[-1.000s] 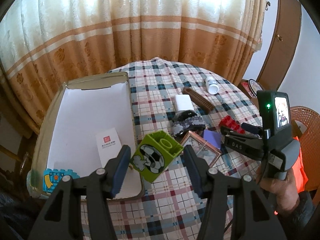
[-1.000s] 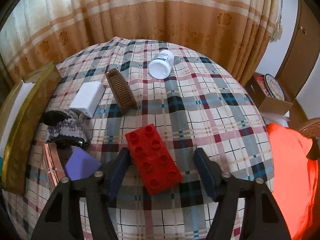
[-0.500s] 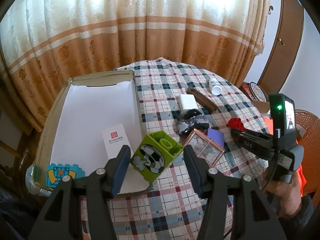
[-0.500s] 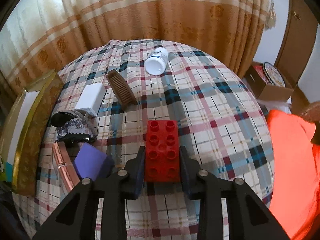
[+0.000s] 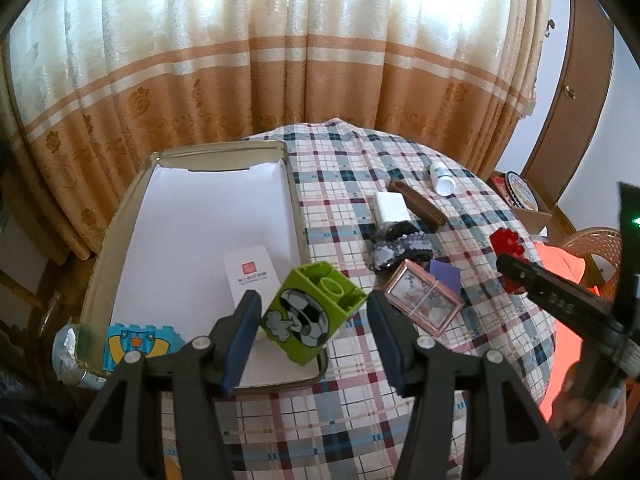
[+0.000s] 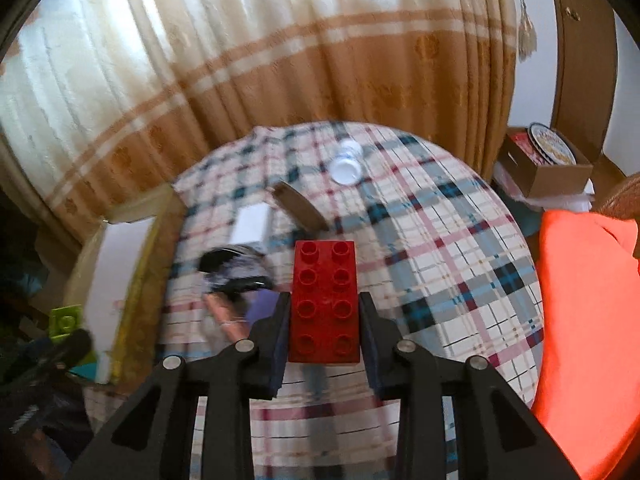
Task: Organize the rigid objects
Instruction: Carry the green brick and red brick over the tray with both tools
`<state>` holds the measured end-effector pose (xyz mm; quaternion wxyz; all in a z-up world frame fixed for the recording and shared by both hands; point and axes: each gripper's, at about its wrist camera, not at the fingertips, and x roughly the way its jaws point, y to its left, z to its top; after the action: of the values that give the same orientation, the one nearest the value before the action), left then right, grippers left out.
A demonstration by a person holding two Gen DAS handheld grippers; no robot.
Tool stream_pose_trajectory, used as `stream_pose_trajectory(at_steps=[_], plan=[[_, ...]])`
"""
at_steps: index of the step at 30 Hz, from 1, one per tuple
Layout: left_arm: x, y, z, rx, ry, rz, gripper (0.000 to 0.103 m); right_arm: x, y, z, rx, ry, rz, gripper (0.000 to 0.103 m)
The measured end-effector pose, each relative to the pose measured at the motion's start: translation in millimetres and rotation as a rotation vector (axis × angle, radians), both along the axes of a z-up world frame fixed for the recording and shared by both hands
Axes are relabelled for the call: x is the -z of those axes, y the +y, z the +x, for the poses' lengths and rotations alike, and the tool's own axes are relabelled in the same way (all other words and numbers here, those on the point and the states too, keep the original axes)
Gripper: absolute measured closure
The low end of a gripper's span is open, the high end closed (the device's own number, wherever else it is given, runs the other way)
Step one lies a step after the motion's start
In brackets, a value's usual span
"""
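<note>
Round table (image 5: 352, 412) under plaid cloth, before a curtain. Directly on it: open tin tray (image 5: 292, 200) at left; white bottle (image 5: 442, 178), brown comb (image 5: 418, 202), white box (image 5: 391, 207), sequined pouch (image 5: 400, 246), purple card (image 5: 446, 274), pink-framed case (image 5: 424, 300).

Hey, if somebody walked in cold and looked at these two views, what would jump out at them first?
Probably the red brick clamped between the fingers of the right hand-held gripper, raised above the plaid tablecloth. Next, the green block with a football picture, sitting tilted between the open fingers of the left hand-held gripper over the near corner of the white-lined box.
</note>
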<state>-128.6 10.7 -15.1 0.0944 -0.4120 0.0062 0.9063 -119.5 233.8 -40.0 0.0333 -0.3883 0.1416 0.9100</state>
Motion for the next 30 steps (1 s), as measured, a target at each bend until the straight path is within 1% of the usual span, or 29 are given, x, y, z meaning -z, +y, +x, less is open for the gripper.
stream_pose_trajectory(at_steps=[6, 11, 30], plan=[[-3.2, -10.4, 1.5, -0.017, 0.012, 0.008, 0.048, -28.0, -30.0, 7.5, -0.065, 0.071, 0.003, 0.069], [-5.6, -20.7, 1.8, -0.035, 0.018, 0.014, 0.048, -41.7, -51.8, 12.8, -0.109, 0.108, 0.011, 0.069], [-8.9, -61.8, -4.4, -0.132, 0.044, 0.014, 0.048, -57.6, -106.3, 10.6, -0.211, 0.139, 0.033, 0.069]])
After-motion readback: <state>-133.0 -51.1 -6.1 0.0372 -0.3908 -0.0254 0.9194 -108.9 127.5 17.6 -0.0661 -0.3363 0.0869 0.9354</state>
